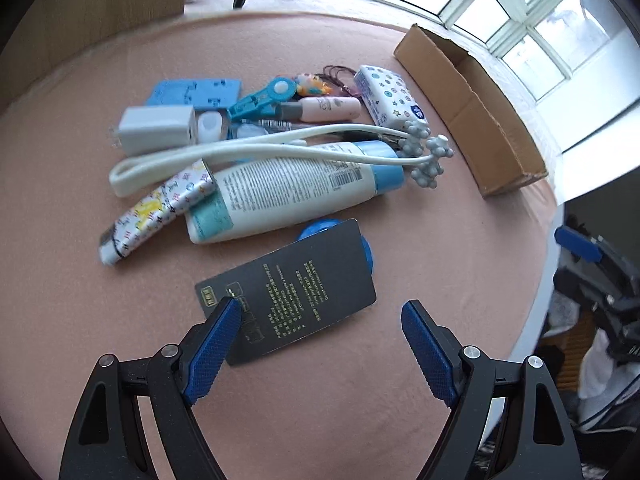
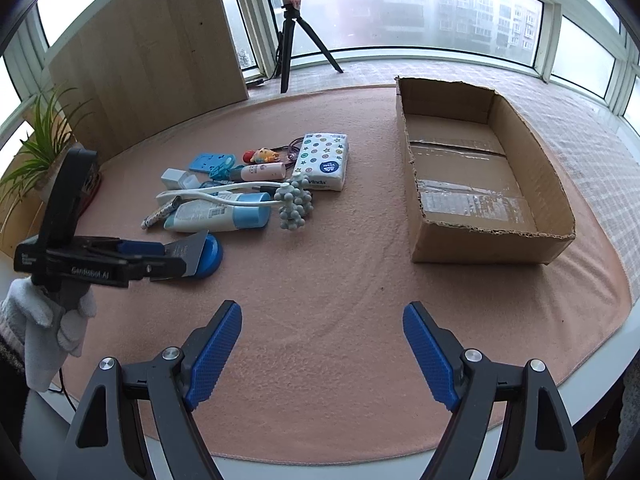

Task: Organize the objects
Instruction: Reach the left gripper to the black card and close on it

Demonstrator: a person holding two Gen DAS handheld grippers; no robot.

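So the pile point(image 2: 240, 196) was sitting mid-desk, left of the box point(image 2: 486, 184) and well apart from it. Nearest thing in it was a black card point(image 1: 286, 294) with gold print, lying flat with its far end propped over a blue disc point(image 1: 320, 228). Just behind that was a white bottle point(image 1: 288, 190) on its side, blue cap pointing toward the box, with a patterned tube point(image 1: 156, 212) angled off its bottom end. A white massager point(image 1: 256, 148) with grey knobby balls was draped across the bottle. Further back: a white charger point(image 1: 158, 130), a blue plate point(image 1: 196, 92), a teal clip point(image 1: 264, 98), a pink tube point(image 1: 324, 108), a small toy point(image 1: 314, 84), and a tissue pack point(image 1: 390, 96) at the box end.

Left gripper point(image 1: 322, 314) was spread wide and low over the card, left fingertip point(image 1: 228, 312) overlapping the card's near corner, grasping nothing. Can't tell if it actually touched. Right gripper point(image 2: 322, 316) was spread wide too, hovering over bare pink cloth point(image 2: 340, 272) closer to the desk edge, nothing between its pads.

Box was open-topped cardboard, nothing in it but tape strips on the bottom. Tripod point(image 2: 294, 46) and a wood panel point(image 2: 156, 52) stood at the back by the windows, a plant point(image 2: 38, 152) off to the left
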